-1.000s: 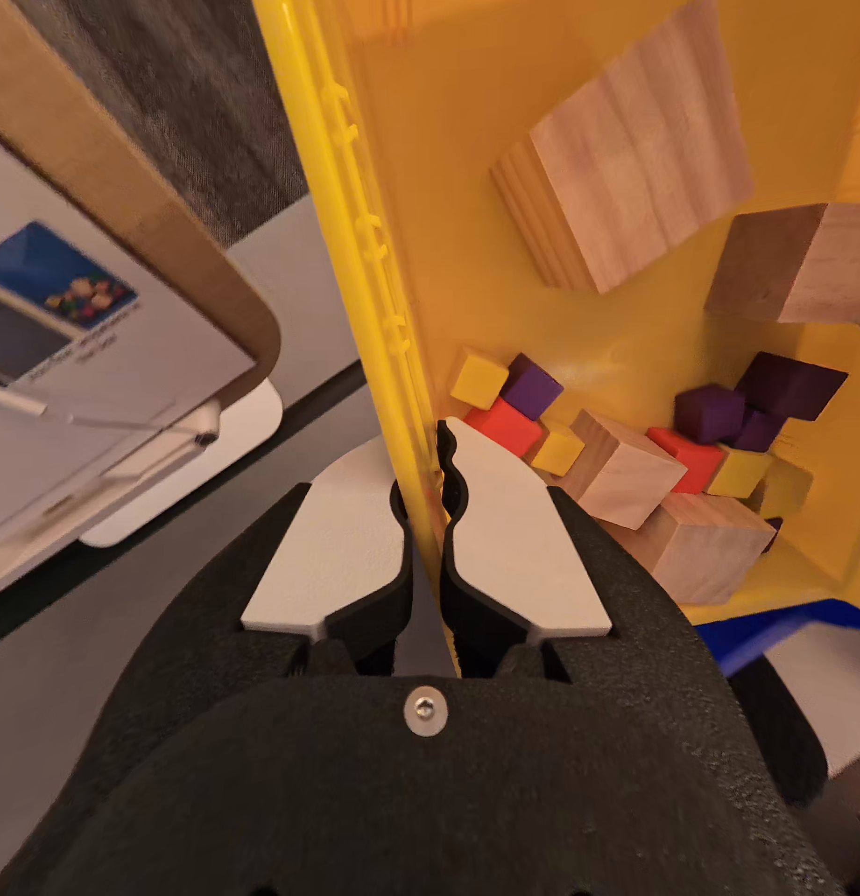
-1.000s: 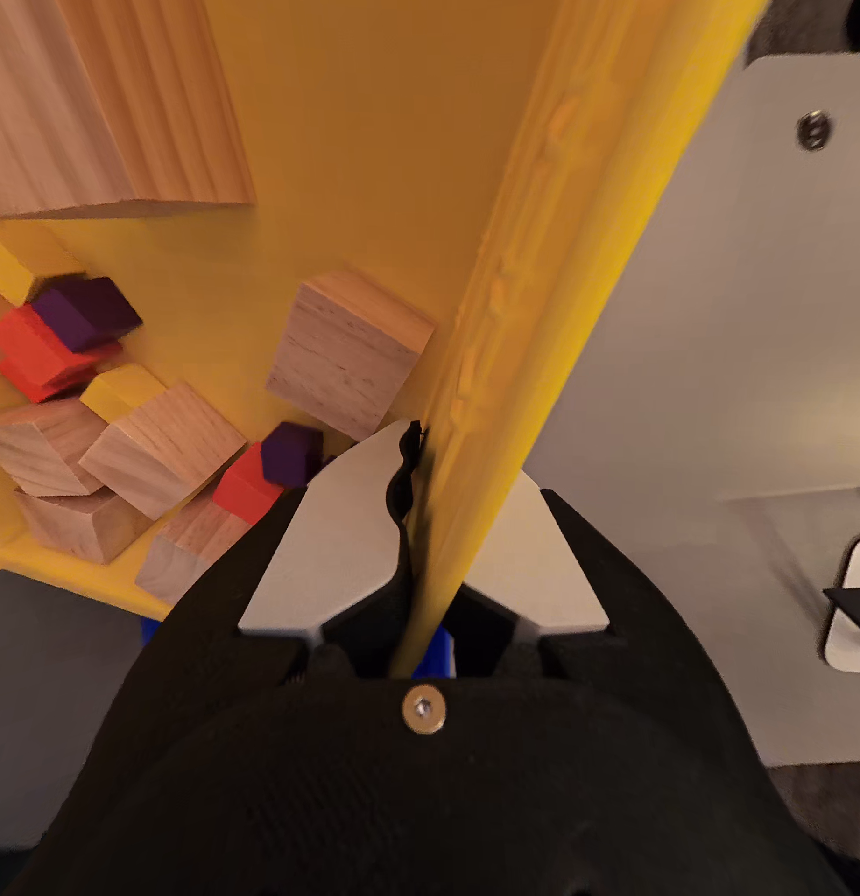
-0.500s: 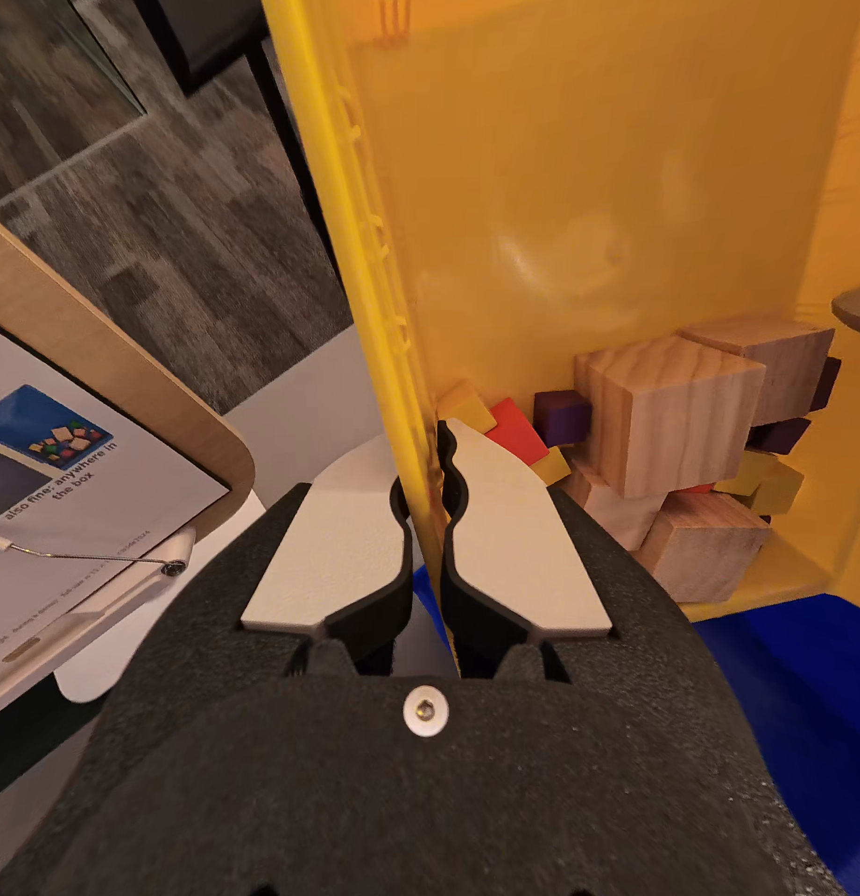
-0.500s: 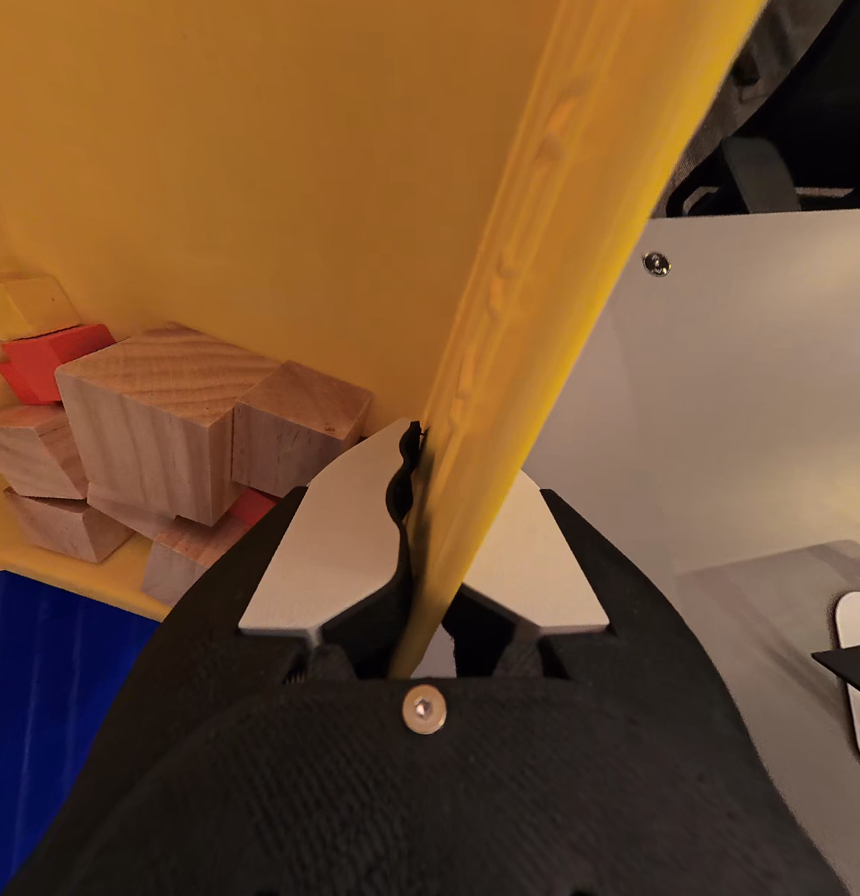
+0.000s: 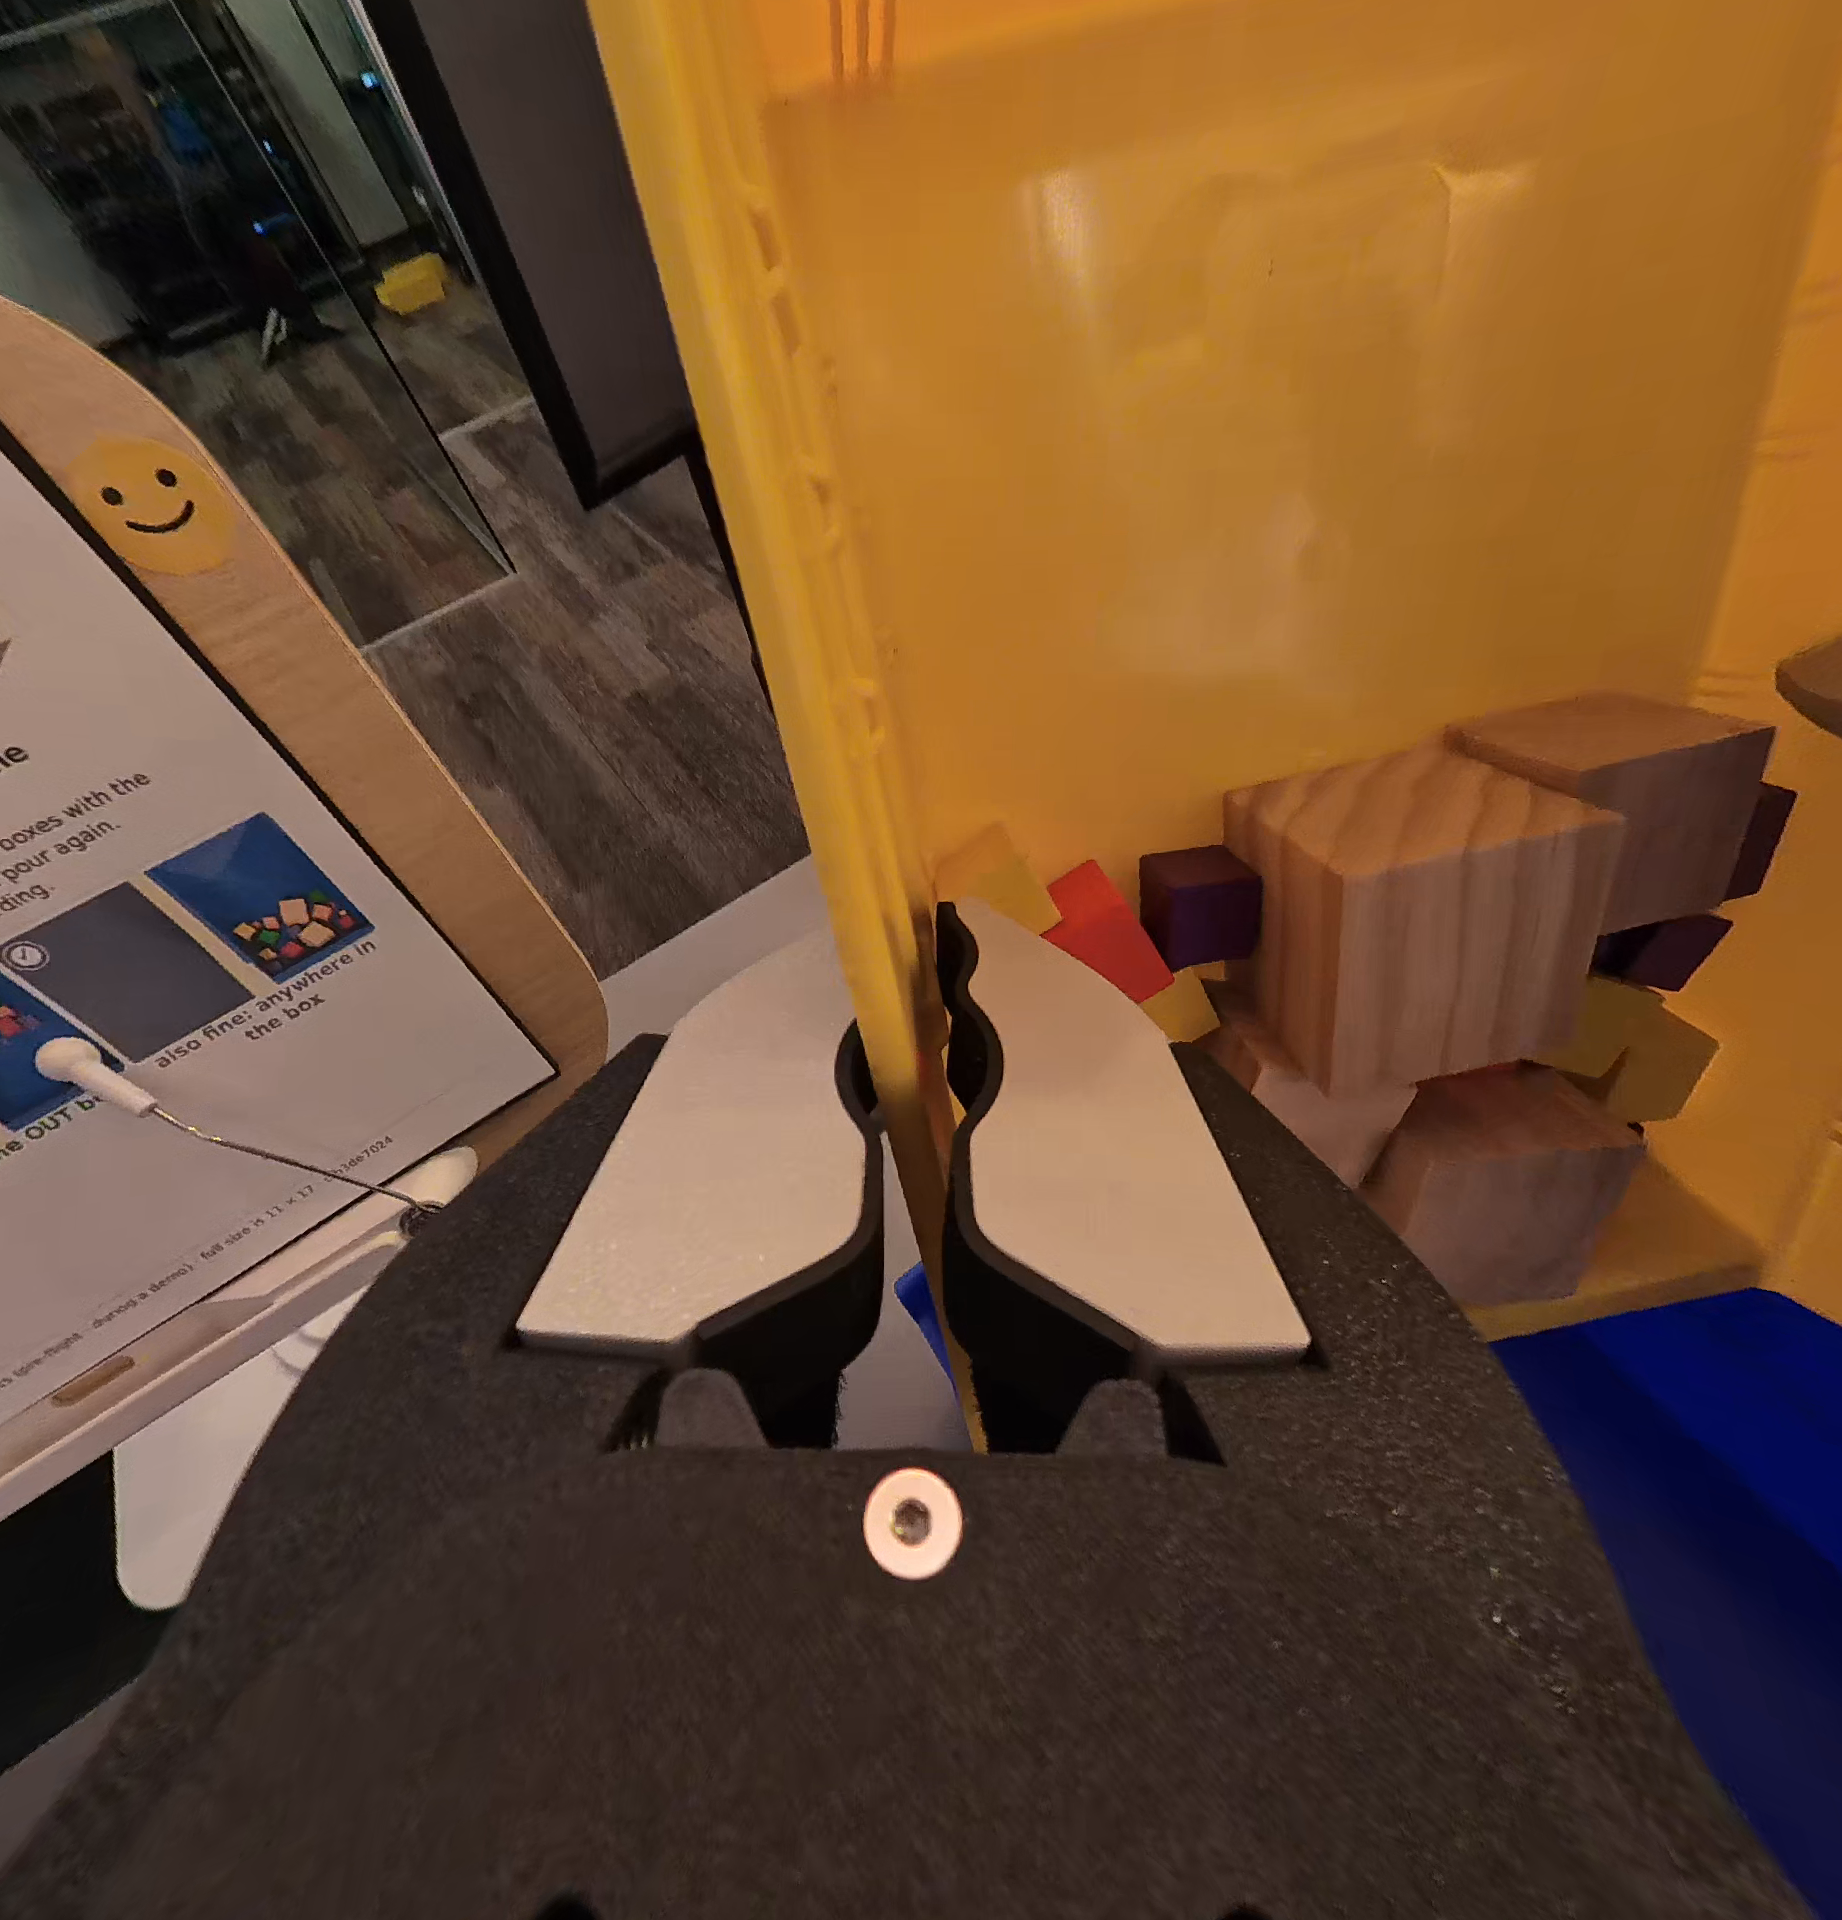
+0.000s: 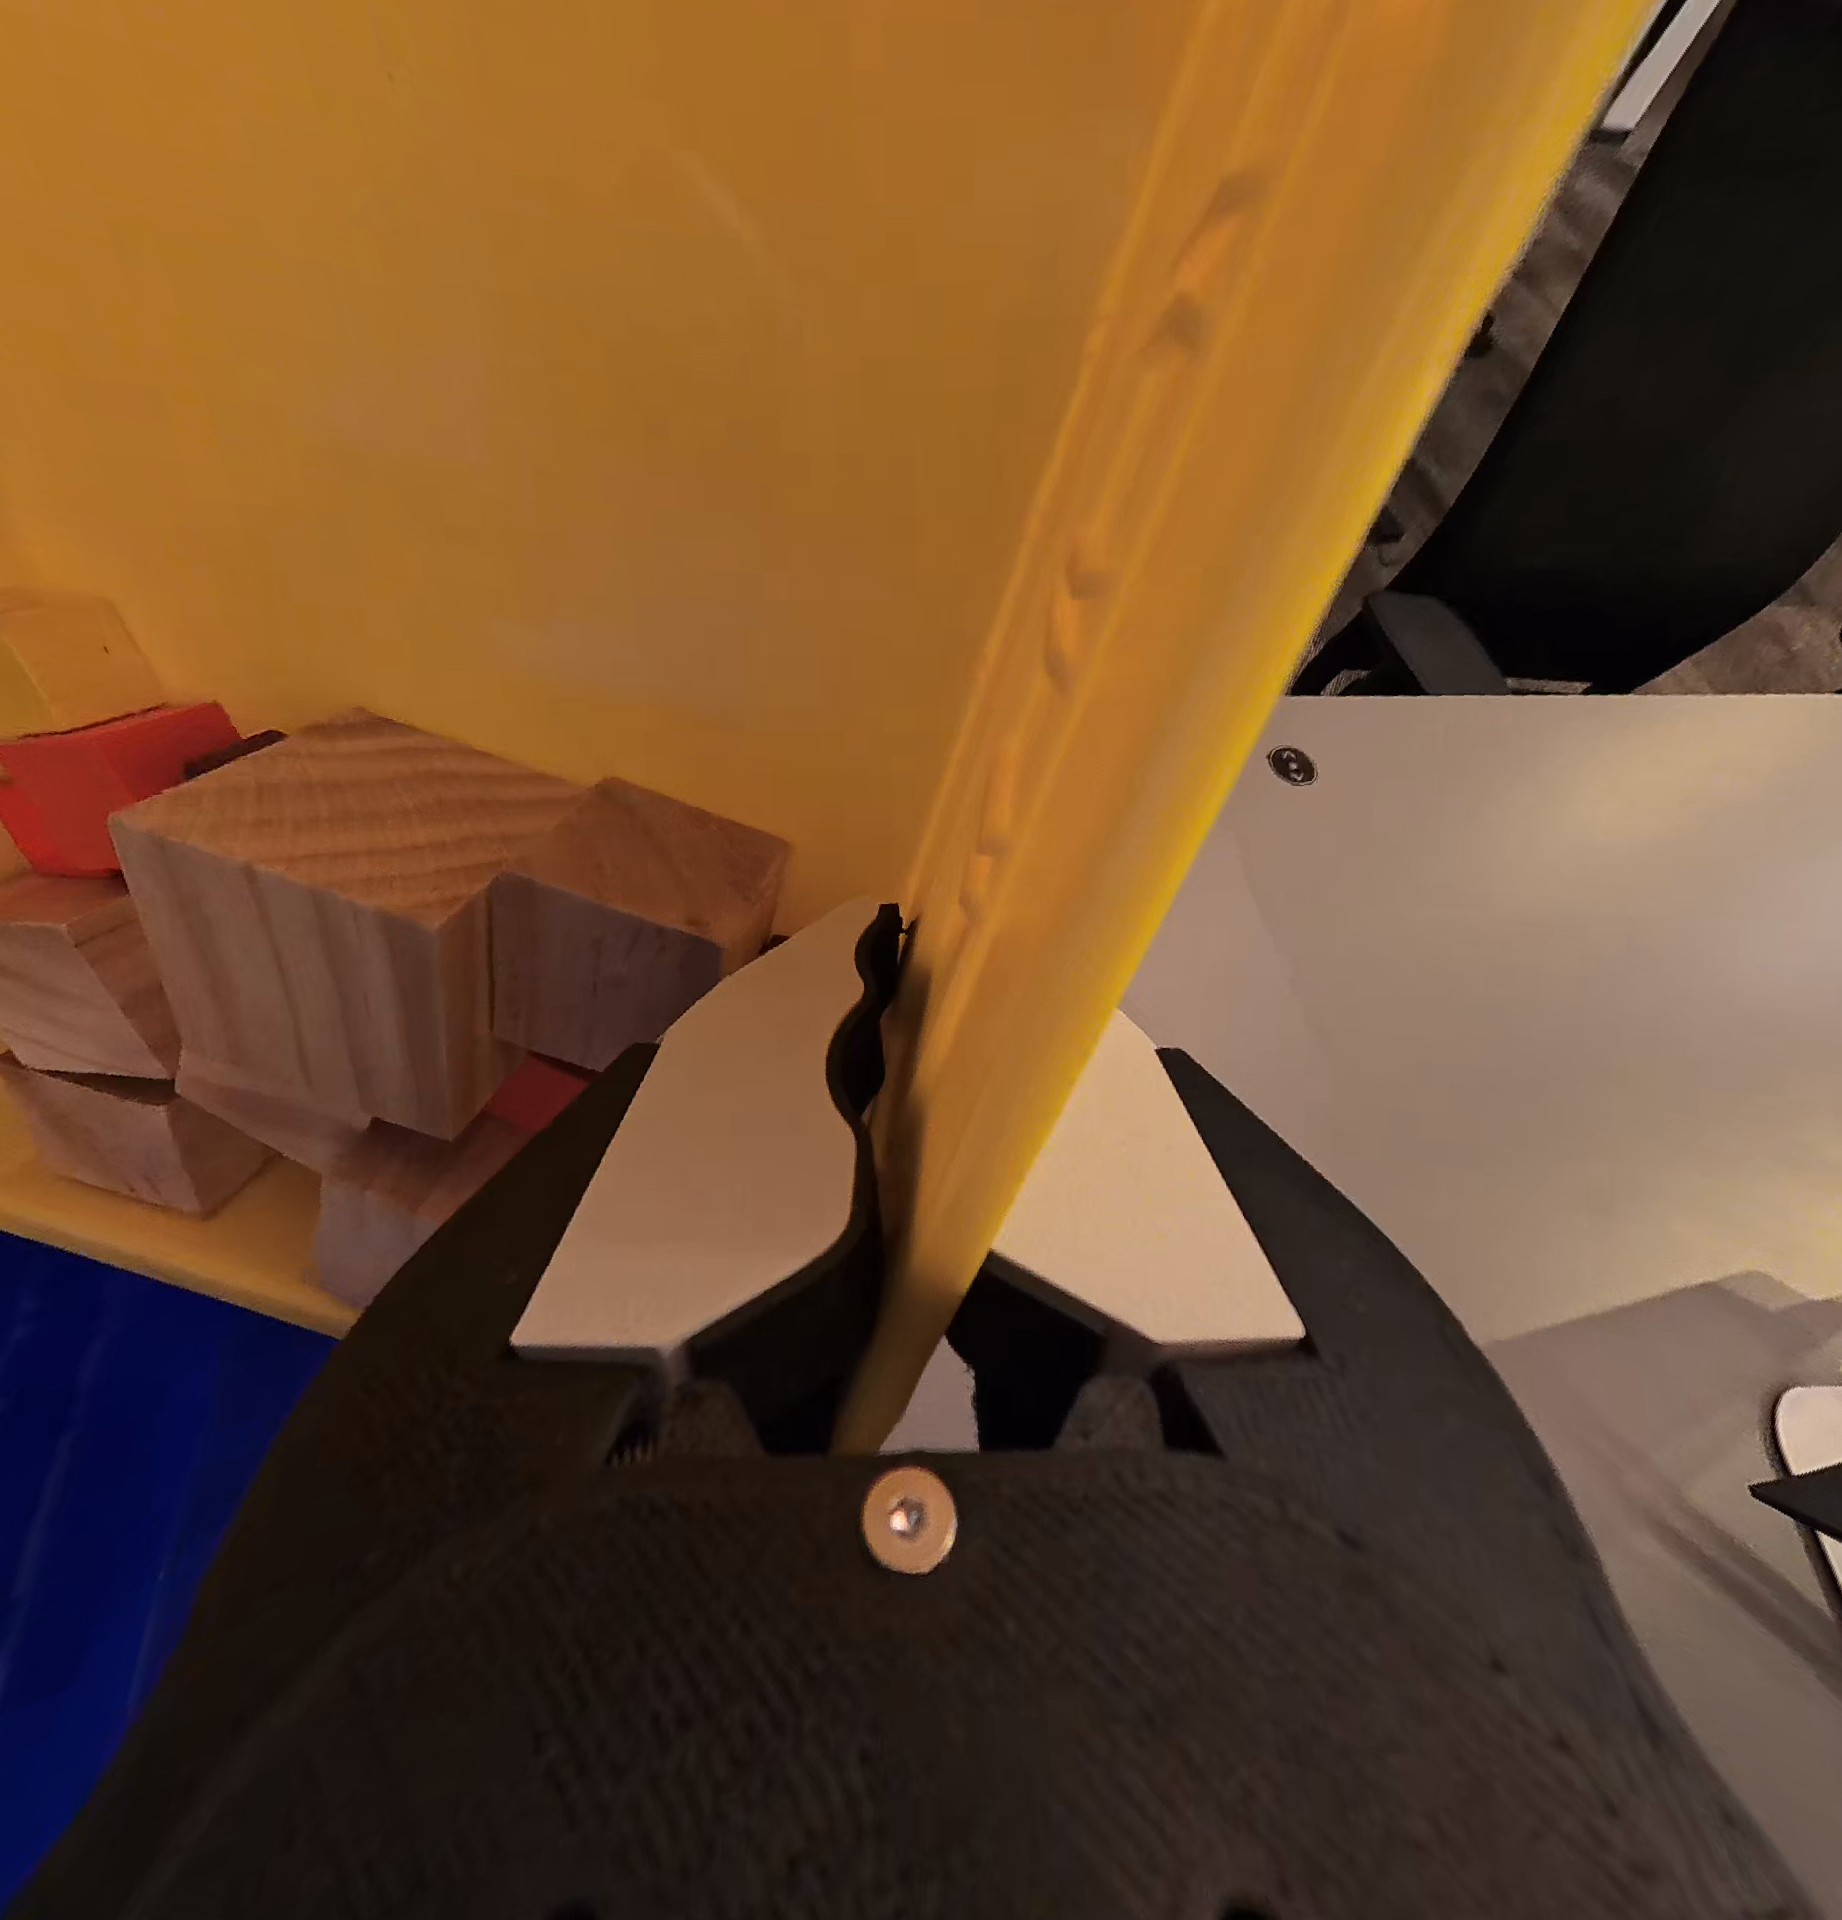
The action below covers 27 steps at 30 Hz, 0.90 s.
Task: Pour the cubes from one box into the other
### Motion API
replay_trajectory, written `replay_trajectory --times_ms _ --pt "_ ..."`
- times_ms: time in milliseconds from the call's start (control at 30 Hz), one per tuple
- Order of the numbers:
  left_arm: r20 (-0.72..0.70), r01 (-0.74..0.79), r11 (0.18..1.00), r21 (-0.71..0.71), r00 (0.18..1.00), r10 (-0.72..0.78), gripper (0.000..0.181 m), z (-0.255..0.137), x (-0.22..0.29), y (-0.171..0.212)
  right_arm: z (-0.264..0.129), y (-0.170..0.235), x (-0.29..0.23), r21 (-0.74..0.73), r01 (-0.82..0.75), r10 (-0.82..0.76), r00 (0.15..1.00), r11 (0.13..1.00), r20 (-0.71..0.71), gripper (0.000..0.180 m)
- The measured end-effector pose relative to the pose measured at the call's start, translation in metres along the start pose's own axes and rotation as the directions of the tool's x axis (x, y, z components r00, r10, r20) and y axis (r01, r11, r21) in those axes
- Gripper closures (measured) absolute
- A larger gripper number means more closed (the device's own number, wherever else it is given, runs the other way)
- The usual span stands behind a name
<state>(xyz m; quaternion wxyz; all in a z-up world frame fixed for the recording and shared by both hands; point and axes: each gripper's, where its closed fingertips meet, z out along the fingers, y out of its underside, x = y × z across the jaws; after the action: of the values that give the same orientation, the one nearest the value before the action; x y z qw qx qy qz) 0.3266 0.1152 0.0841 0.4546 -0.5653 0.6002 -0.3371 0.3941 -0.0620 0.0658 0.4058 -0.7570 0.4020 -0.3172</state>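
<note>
The yellow box (image 5: pixel 1260 436) is tipped steeply, its floor almost upright. My left gripper (image 5: pixel 901 935) is shut on its left wall. My right gripper (image 6: pixel 912 935) is shut on its right wall (image 6: pixel 1156 520). Several cubes lie piled against the box's low wall: big plain wooden cubes (image 5: pixel 1416 914), small red (image 5: pixel 1099 925), purple (image 5: pixel 1197 904) and yellow ones. The right wrist view shows the same pile of wooden cubes (image 6: pixel 304 894) with a red cube (image 6: pixel 96 779). The blue box (image 5: pixel 1706 1475) lies right under the yellow box's low edge; it also shows in the right wrist view (image 6: pixel 96 1475).
A wooden stand with a printed instruction sheet (image 5: pixel 169 935) stands to the left on a white base. The pale table top (image 6: pixel 1519 987) stretches to the right, with a white-and-black object (image 6: pixel 1831 1486) near its right edge. Dark chairs (image 6: pixel 1675 416) stand beyond the table.
The yellow box has tipped up more steeply. The loose cubes slid down its floor and now lie piled at the low wall. The blue box has come into view beneath.
</note>
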Motion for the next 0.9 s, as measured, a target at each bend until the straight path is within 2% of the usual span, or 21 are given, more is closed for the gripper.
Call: replay_trajectory --times_ms 333,900 --pt "0.007 -0.043 0.997 0.065 0.999 0.043 0.175 -0.009 0.009 0.001 -0.011 0.011 0.003 0.06 -0.026 0.027 1.0 0.998 -0.016 0.176" --pt "0.019 -0.046 0.954 0.297 0.999 0.042 0.175 -0.028 0.013 -0.018 -0.035 -0.001 0.008 0.303 -0.015 0.044 0.995 0.953 -0.086 0.176"
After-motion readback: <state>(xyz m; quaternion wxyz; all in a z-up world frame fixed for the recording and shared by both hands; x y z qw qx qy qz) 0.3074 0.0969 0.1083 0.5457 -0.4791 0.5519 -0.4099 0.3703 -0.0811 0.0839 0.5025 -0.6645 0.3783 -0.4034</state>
